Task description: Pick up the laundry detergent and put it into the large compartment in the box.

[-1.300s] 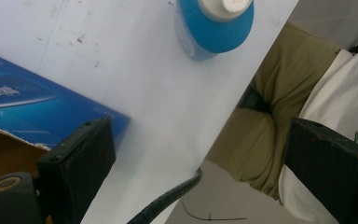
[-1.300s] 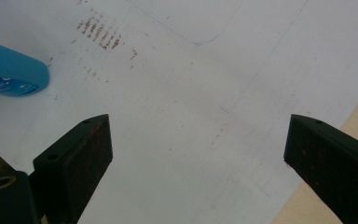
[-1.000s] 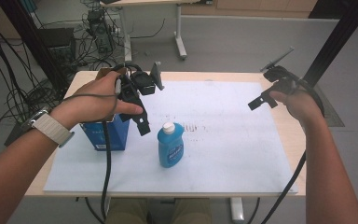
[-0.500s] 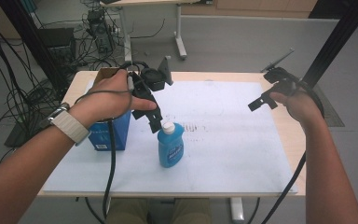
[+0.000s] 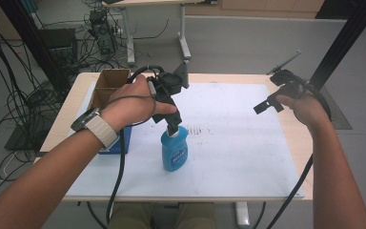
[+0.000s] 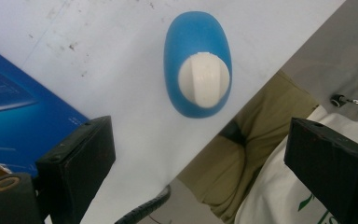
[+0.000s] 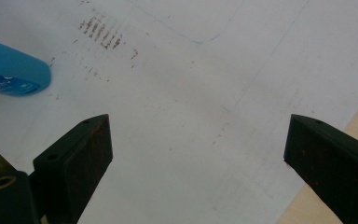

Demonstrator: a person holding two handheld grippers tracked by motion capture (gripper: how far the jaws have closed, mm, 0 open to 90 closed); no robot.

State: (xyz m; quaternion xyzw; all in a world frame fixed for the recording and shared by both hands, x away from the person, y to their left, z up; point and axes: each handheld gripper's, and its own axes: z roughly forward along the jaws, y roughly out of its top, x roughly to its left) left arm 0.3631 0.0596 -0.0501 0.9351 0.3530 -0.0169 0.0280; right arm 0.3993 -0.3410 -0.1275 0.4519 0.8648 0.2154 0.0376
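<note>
Hovering directly over the blue bottle, the left tongs are held wide open — nothing gripped, jaws well apart on either side of the white cap in the left gripper view. The bottle is seen upright on the white sheet covering the table, just beside a blue box. The right tongs are likewise spread wide and empty — raised above the sheet, well apart from the bottle.
</note>
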